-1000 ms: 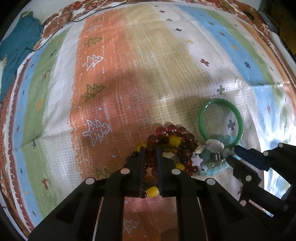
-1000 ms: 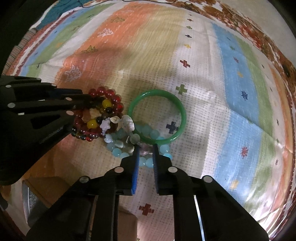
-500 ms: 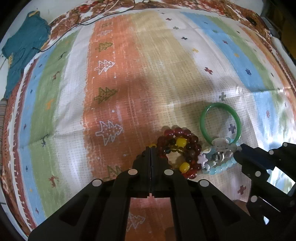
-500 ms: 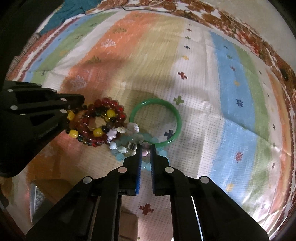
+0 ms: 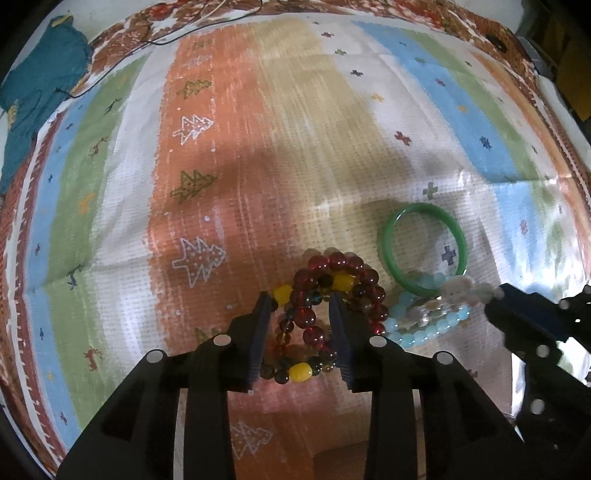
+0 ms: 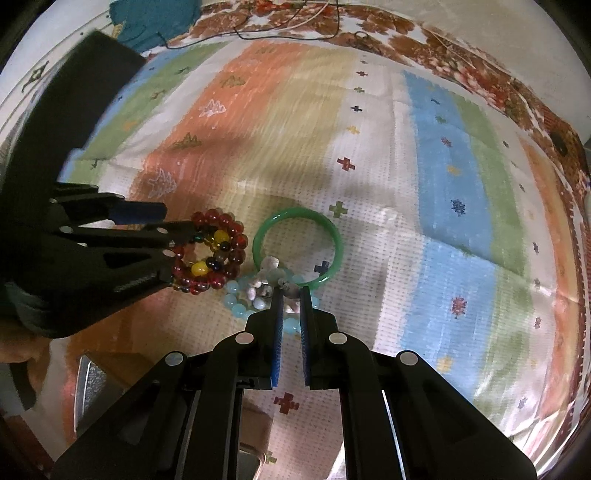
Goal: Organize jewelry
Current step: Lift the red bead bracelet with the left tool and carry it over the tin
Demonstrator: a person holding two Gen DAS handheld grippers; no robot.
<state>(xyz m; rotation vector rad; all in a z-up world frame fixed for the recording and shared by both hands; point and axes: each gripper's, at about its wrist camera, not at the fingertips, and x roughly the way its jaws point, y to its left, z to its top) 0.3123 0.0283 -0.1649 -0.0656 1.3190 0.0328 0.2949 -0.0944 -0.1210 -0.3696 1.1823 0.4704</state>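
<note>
A dark red and yellow bead bracelet (image 5: pixel 325 295) lies on the striped cloth, also in the right wrist view (image 6: pixel 214 254). My left gripper (image 5: pixel 300 299) is open, its fingers straddling part of that bracelet. A green bangle (image 5: pixel 424 247) lies to the right, also in the right wrist view (image 6: pixel 297 251). A pale blue bead bracelet with shell charms (image 5: pixel 428 321) lies against it. My right gripper (image 6: pixel 291 291) is nearly shut on the shell charm strand (image 6: pixel 280 278) of the pale bracelet (image 6: pixel 258 299).
The striped patterned cloth (image 5: pixel 258 147) covers the surface. A teal garment (image 5: pixel 33 85) lies at the far left, with a thin cable (image 6: pixel 288 33) along the far edge. A box with a shiny edge (image 6: pixel 99 384) sits near the front left.
My left gripper was shut half a second ago and has opened around the red bead bracelet. My right gripper stays narrowed on the charm strand and has lifted it a little.
</note>
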